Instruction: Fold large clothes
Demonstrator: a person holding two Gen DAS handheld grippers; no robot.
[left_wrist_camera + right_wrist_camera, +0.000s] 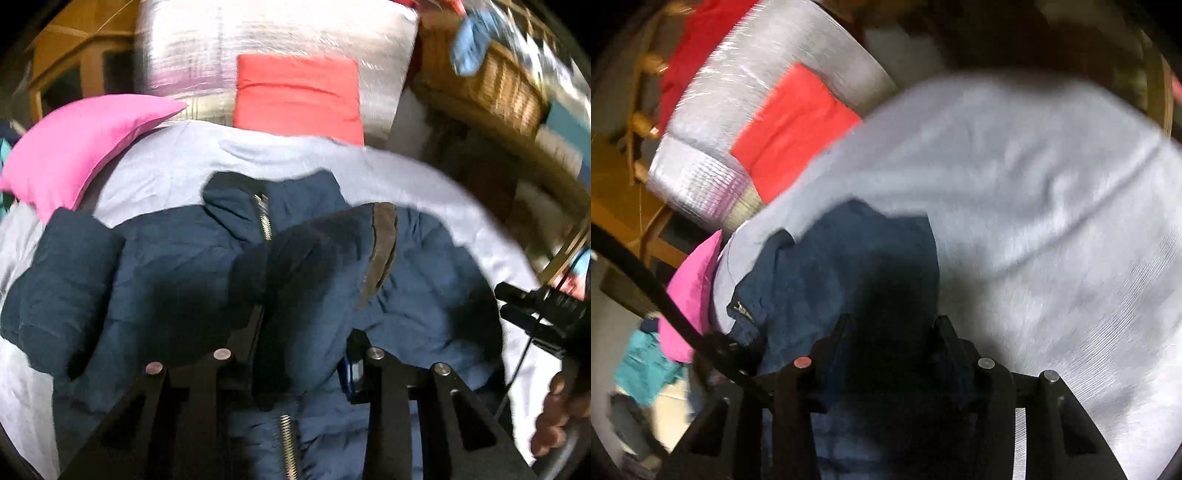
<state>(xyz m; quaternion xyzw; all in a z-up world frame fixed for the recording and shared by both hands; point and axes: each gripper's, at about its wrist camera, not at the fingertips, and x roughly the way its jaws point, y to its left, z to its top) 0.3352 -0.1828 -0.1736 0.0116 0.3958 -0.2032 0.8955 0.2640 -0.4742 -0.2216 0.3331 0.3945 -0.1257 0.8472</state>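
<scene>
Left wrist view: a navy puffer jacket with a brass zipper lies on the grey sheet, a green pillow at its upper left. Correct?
Not quite. The pillow is pink, not green, as the left wrist view shows. The rest holds: the navy puffer jacket with its brass zipper lies on the grey sheet.

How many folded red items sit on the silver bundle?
1: a folded red item lies on the silver bundle, beyond the navy jacket. More red cloth shows behind the bundle; others may be hidden.
</scene>
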